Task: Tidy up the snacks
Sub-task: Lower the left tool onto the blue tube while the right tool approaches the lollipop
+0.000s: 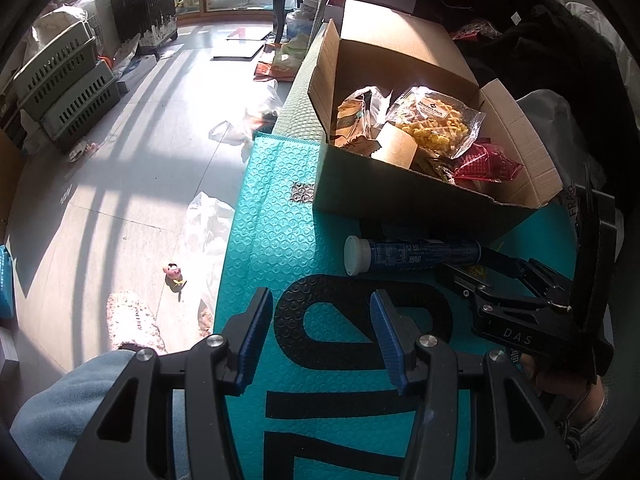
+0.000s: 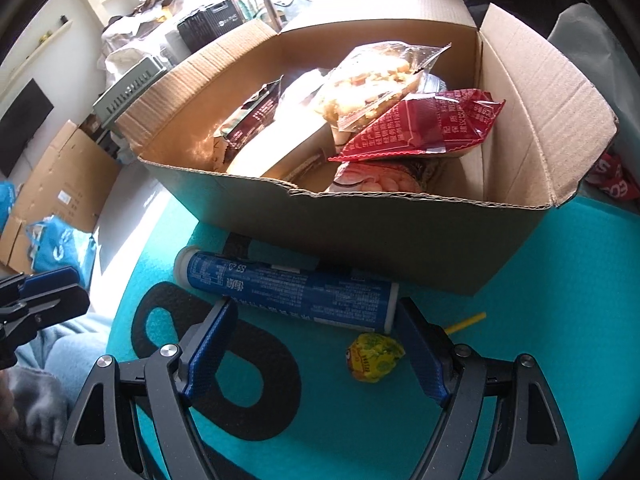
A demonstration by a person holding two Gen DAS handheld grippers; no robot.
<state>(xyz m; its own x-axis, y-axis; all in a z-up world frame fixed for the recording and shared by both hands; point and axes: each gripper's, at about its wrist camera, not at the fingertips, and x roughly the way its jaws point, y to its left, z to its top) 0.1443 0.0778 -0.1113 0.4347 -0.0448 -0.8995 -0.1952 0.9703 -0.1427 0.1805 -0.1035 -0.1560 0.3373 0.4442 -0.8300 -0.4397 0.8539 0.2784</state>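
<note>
Right gripper (image 2: 316,344) hovers open over the blue tube (image 2: 288,290) beside the box (image 2: 360,236); left gripper (image 1: 320,336) open, empty.

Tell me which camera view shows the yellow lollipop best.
The right wrist view. There the yellow lollipop lies in plain sight on the teal mat, in front of the blue tube, its stick pointing right. In the left wrist view the right gripper hides nearly all of it; only a yellow scrap shows.
</note>
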